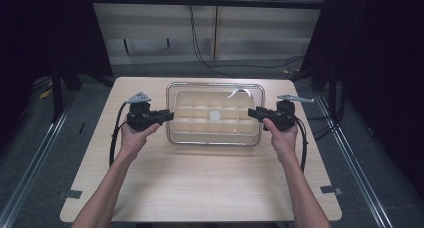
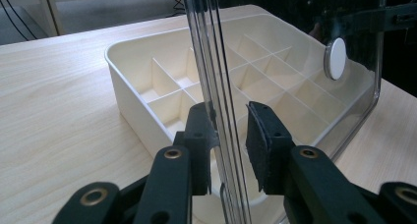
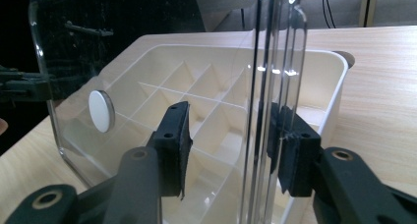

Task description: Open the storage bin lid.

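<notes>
A pale wooden surface (image 1: 200, 183) carries a cream compartment box (image 1: 215, 119) at its far middle, under a clear lid (image 1: 215, 88) with a white round knob (image 1: 215, 115). The left claw (image 1: 167, 116) and right claw (image 1: 252, 113) straddle the lid's opposite edges, not yet clenched.

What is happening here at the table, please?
A person holds tongs in each hand at the two short ends of a clear lid over a cream divided box on the table. The left tongs and the right tongs each have the lid's rim between their jaws. In both gripper views one pad is at the rim and the other is still a little off, so neither grip looks closed yet. The lid has a round white knob.
</notes>
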Motion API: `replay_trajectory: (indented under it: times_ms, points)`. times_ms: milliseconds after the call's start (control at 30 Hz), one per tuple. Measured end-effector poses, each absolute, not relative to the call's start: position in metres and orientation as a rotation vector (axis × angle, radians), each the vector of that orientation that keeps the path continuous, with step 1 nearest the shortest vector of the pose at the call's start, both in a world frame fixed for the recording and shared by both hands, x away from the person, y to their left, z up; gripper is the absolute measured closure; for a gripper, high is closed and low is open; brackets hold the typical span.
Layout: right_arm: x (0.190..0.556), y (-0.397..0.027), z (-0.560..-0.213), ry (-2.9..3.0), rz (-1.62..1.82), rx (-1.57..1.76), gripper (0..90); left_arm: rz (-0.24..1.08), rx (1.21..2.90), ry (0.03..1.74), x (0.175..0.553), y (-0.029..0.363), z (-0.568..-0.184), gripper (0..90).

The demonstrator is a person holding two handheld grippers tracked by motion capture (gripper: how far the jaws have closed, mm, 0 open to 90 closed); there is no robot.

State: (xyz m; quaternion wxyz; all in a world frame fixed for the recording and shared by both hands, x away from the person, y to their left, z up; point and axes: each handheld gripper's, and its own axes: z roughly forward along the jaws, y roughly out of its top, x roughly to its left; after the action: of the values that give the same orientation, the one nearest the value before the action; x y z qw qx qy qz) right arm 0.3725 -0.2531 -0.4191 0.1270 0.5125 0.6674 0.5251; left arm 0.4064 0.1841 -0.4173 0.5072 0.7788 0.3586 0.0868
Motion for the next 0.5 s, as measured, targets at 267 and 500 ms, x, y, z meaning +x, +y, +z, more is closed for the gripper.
replay_trajectory:
  times_ms: [267, 500]
  points:
    - [0.3675, -0.2559, -0.4191, 1.927, 1.580, 1.492, 58.2, 0.216, 1.868, 0.871, 0.4032, 0.1856, -0.4155, 73.3]
    - [0.3655, -0.2532, -0.4187, 1.927, 1.584, 1.479, 58.2, 0.221, 1.863, 0.867, 0.4015, 0.1884, -0.4135, 74.0]
